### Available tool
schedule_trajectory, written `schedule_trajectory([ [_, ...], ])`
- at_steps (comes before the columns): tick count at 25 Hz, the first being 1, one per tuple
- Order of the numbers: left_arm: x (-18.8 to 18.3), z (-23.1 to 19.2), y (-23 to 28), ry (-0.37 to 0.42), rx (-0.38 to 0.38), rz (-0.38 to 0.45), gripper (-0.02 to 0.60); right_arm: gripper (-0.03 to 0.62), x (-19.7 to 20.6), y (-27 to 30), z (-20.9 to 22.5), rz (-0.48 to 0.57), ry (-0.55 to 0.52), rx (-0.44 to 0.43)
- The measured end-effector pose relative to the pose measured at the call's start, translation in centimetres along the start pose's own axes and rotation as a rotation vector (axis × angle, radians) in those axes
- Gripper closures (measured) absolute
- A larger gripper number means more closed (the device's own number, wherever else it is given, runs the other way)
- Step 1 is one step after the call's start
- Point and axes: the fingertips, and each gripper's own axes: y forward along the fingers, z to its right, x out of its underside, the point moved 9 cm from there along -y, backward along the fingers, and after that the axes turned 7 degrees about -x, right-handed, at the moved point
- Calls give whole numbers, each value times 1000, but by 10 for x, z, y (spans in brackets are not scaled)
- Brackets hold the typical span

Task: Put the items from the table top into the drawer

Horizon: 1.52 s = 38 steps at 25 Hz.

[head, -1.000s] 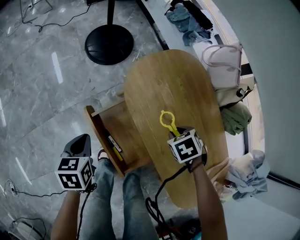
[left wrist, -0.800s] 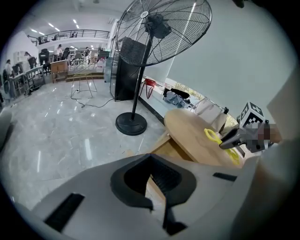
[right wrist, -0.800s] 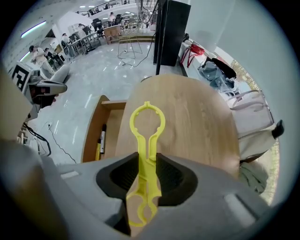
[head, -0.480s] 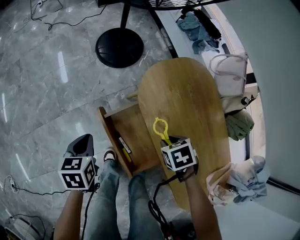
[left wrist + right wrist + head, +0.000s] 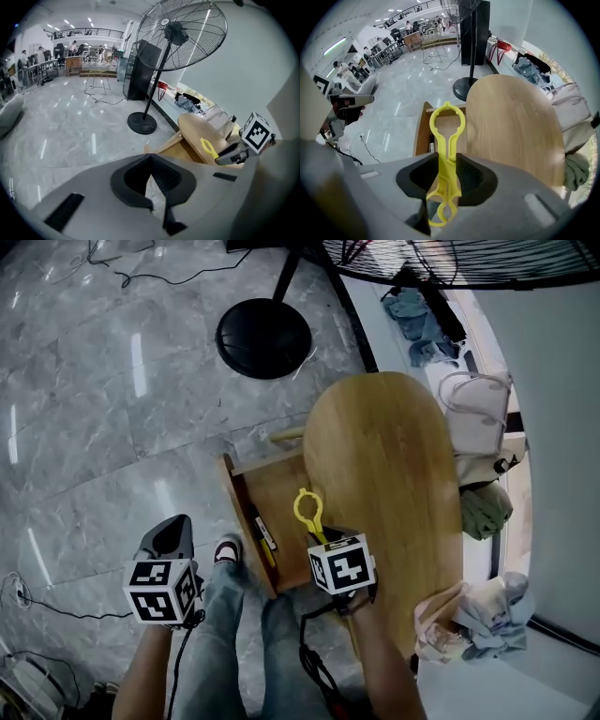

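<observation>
A yellow plastic tool (image 5: 446,154) with a ring at each end sits upright between the pads of my right gripper (image 5: 447,159), which is shut on its shank. In the head view that gripper (image 5: 324,536) is at the left edge of the oval wooden table top (image 5: 394,465), and the tool's top ring (image 5: 307,505) hangs over the open wooden drawer (image 5: 246,486). A black-and-yellow item (image 5: 263,534) lies in the drawer. My left gripper (image 5: 169,536) is shut and empty, out over the floor to the left of the drawer. The left gripper view shows the yellow tool (image 5: 207,147) beside the table.
The pedestal fan's round black base (image 5: 263,338) stands on the marble floor beyond the drawer. Bags and clothes (image 5: 476,418) are piled along the table's right side, and a bundle of cloth (image 5: 473,610) lies at its near right. The person's jeans and shoe (image 5: 228,549) are below the drawer. Cables (image 5: 56,610) lie on the floor.
My right gripper has carried the yellow tool leftward from above the table top to its left edge, over the drawer. The left gripper has stayed shut and has shifted slightly.
</observation>
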Motion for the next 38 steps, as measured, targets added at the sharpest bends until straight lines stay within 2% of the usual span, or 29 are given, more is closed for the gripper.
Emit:
schedule_trajectory([
  [9,6,-31,-1,-39,-46,4,588,476,-10,18,-15,30,6,-29],
  [10,6,-33,-1,-46,-49,4,588,468,-11,19,-14,40,11,-33],
  [12,7,-34,-1,-59,-55,6,588,397,-10,20,-13,59,26,-34],
  [13,7,-35,-1,-64,-56,7,588,384,-9,20,-13,64,32,-31],
  [19,9,-33,2,-72,-54,4,588,384,-5,19,-11,73,26,-13],
  [26,5,-21,2,-52,-53,9,588,384,-2,8,-4,131,35,-29],
  [31,0,-6,-4,-40,-42,27,588,398,3,-11,0,213,55,-45],
  [36,-24,23,-33,-27,-31,60,588,408,6,-56,1,337,108,-96],
  [38,-35,35,-52,-30,-26,75,588,448,7,-81,-2,391,129,-108],
])
